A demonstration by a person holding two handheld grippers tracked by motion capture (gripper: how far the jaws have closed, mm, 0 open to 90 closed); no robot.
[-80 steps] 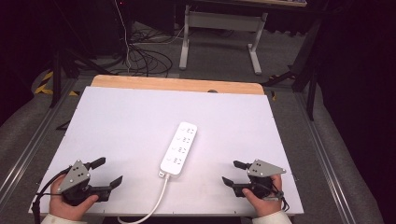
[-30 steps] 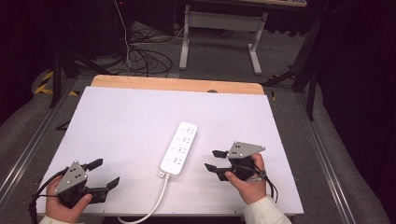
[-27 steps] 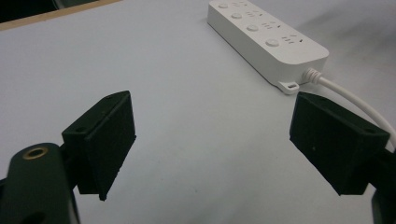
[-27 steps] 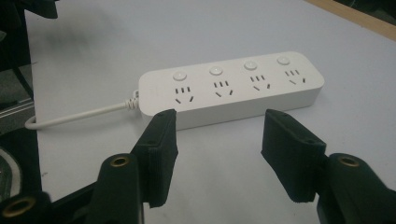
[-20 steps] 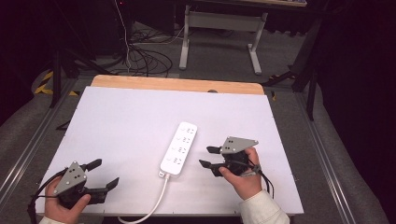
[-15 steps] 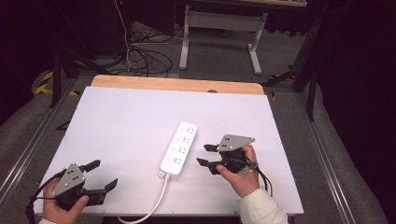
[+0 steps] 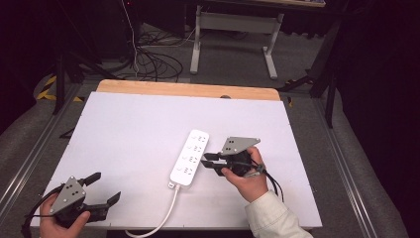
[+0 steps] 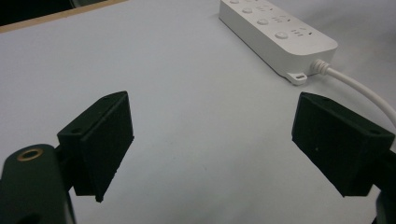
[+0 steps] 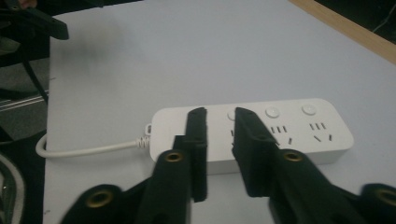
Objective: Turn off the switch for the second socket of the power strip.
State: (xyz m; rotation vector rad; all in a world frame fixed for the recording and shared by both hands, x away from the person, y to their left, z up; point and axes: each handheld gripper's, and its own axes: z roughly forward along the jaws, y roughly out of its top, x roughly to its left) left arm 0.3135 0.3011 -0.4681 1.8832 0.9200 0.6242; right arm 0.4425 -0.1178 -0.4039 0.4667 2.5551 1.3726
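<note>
- Nearest the person, at the table's (image 7: 124, 119) front left corner, the left gripper (image 7: 101, 191) rests low in the hand with its jaws spread wide and nothing between them; in its own view only bare white surface lies in the gap.
- Just past the front edge, a white cord (image 7: 166, 213) curls off the table and runs up into the near end of the power strip (image 7: 189, 157).
- Mid-table, slightly right of centre, the strip lies flat and lengthwise, near end toward the person, sockets and buttons up.
- Right beside it, the right gripper (image 7: 210, 161) points at the strip's long right side. Its jaws are nearly together, a narrow gap left, gripping nothing; whether the tips touch the strip I cannot tell.
- Handling, as a judgement: a rigid plastic bar, light, smooth and likely a bit slippery on this surface, so a sideways nudge should slide it easily. The cord is the soft part and will drag or swing the near end.
- Best hold, I judge: across the narrow width, jaws on the two long sides near the middle, clear of the buttons. That needs the right jaws opened wider first.
- Beyond the table, a wooden edge (image 7: 188, 90), floor cables (image 7: 148, 54) and a frame's legs (image 7: 233, 39).
</note>
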